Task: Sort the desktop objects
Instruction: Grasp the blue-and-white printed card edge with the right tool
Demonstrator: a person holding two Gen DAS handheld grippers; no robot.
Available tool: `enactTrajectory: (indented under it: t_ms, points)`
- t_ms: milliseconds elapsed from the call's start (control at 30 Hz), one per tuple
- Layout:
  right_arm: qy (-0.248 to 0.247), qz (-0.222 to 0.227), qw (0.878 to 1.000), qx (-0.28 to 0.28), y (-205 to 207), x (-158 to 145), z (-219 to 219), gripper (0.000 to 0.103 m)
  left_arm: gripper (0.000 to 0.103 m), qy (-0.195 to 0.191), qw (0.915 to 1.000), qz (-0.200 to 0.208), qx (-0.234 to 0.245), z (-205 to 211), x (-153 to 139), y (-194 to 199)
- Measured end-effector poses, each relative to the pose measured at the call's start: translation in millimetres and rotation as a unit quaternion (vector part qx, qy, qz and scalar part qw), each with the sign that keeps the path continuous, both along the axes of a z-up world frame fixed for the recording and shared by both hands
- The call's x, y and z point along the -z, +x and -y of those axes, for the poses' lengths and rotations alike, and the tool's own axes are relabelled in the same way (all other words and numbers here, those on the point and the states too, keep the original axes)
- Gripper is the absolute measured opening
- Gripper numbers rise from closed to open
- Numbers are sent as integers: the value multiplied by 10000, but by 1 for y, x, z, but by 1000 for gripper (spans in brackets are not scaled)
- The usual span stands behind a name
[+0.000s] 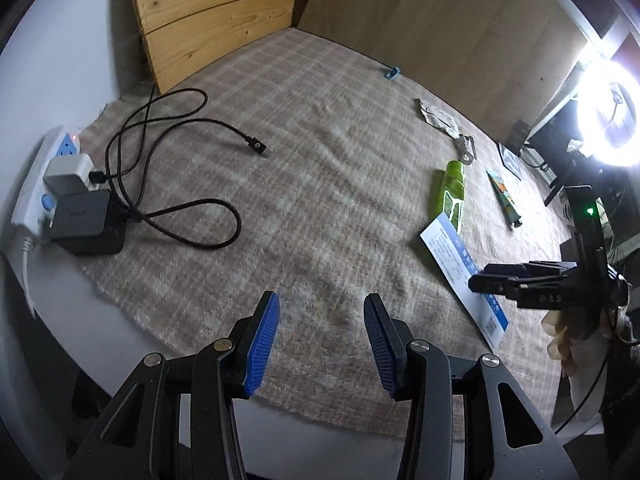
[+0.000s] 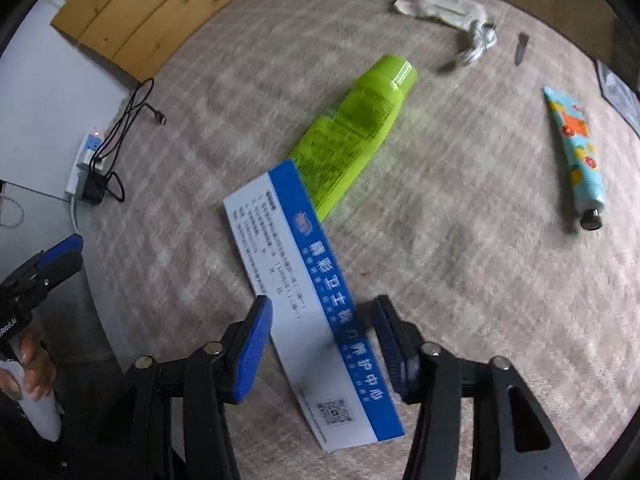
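Hanging over the checked cloth (image 1: 312, 168) on the table, the left tool (image 1: 320, 346) has its blue pads apart with nothing between them. The right tool (image 2: 322, 354) straddles the lower end of a blue-and-white box (image 2: 308, 304) at the frame's lower centre, pads spread and not pressing it. A green tube (image 2: 356, 128) lies touching the box's upper end. A patterned tube (image 2: 576, 152) lies at the right, a power strip (image 1: 44, 176) at the left edge.
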State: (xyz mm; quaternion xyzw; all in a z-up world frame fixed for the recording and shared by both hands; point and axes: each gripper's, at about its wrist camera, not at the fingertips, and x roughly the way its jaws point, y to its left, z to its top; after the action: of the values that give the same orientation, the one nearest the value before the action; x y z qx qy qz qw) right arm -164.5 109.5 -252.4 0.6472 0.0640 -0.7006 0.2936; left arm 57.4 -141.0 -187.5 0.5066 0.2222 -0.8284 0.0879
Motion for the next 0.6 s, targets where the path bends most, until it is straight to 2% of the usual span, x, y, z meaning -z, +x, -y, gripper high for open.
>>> enactTrajectory:
  t_ms: [33,133,300,400,467,533,600]
  points:
    - [0,36,10000,-55,1,0,2,62,48,19,10000,-2,6,0,1,1]
    - [181,-27,9993,-325,9,1,11,64,48,47,10000,-15,36,-1,3,1]
    - [757,-445,9923,-874,21,2,25,64,48,68,10000,-17,62,-3,5,-1]
    - [938,-536,9886,-1044,22,3,28,64,48,75,10000,-22,55,-2,5,-1]
    - [1030,-574,9865,-1138,23,3,29,61,48,82,9999,-23,61,-4,6,-1]
    - [1181,-690,9823,-1281,24,2,29,51,48,96,9999,-16,71,-6,7,-1]
    - [1154,-682,9821,-1323,23,1,25,51,48,103,9999,-23,83,-6,8,0]
